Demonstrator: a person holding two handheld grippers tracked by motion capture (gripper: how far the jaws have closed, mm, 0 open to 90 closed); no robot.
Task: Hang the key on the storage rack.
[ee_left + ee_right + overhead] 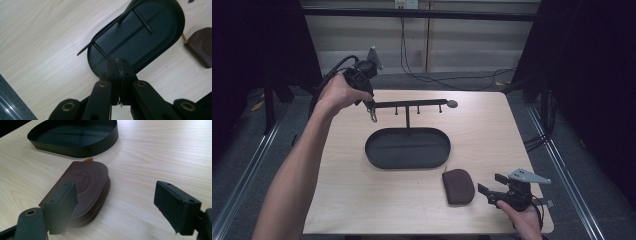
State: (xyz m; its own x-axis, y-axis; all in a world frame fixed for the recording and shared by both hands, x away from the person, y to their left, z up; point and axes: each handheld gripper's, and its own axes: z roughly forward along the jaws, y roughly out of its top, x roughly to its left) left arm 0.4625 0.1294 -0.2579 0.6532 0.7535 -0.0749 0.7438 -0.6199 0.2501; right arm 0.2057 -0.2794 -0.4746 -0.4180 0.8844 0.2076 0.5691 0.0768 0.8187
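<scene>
Stand: one black stand (407, 148) is set near the middle of the worktop (347, 185); it has an oval tray base, one upright post and one crossbar (412, 104) with three short pegs hanging from it.
Metal piece: one small silvery item (373, 116) is seen at the crossbar's left end, pinched thinly between the left jaws (120, 82); what it is cannot be told.
Left hand-held gripper (371, 106): one, held above the tray's far-left side, jaws pressed together on the metal piece.
Pouch: one brown zipped leather pouch (458, 186) lies flat on the worktop just beside the tray's near-right rim, apart from it.
Right hand-held gripper (492, 185): one, just right of the pouch, jaws spread wide and holding nothing; one jaw is seen over the pouch (82, 187).
</scene>
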